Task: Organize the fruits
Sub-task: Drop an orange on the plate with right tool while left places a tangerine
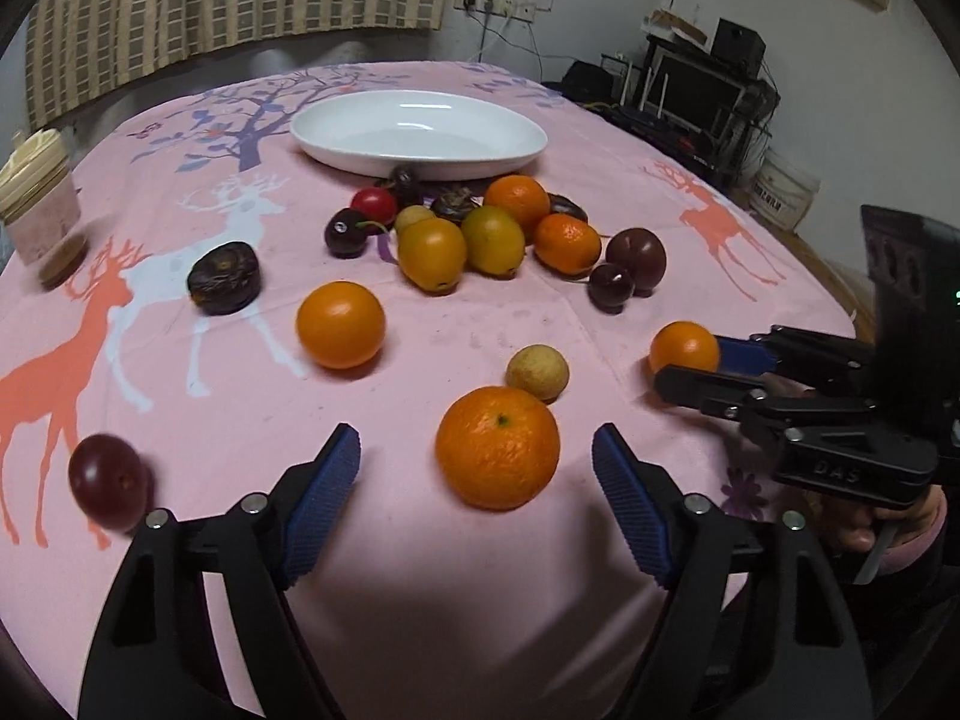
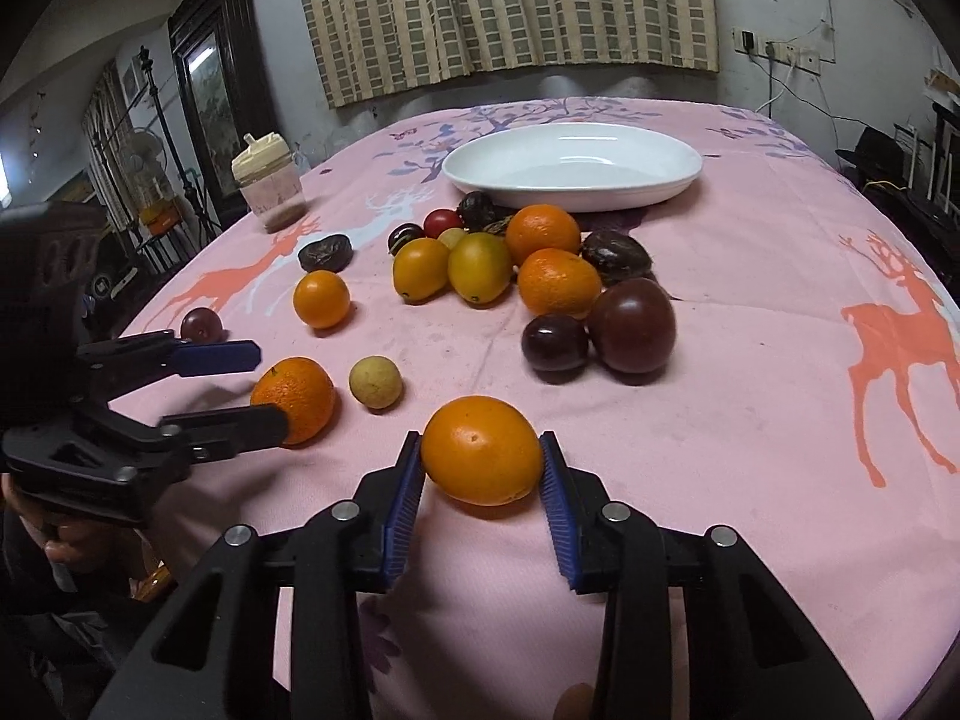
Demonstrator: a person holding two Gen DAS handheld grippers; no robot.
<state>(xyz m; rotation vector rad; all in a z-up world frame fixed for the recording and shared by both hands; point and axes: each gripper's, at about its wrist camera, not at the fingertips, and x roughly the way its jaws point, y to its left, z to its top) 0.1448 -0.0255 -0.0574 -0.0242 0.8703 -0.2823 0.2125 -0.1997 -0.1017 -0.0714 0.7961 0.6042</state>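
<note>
A textured mandarin (image 1: 498, 447) lies on the pink deer-print tablecloth between the blue pads of my left gripper (image 1: 477, 450), which stands open with clear gaps on both sides. In the right wrist view the same mandarin (image 2: 294, 399) sits between that gripper's fingertips (image 2: 268, 387). My right gripper (image 2: 480, 441) is shut on a smooth orange (image 2: 480, 450) resting on the cloth, both pads against its sides. From the left wrist view this orange (image 1: 684, 351) shows at the right between the right gripper's fingers (image 1: 690, 369). A white oval plate (image 1: 336, 150) (image 2: 600, 195) stands empty at the back.
A pile of oranges, yellow fruits, cherries and dark plums (image 1: 486, 228) lies before the plate. Loose pieces: a small orange (image 1: 340, 324), a pale round fruit (image 1: 537, 372), a dark wrinkled fruit (image 1: 223, 277), a red plum (image 1: 108, 480). A lidded jar (image 1: 39, 204) stands at the left edge.
</note>
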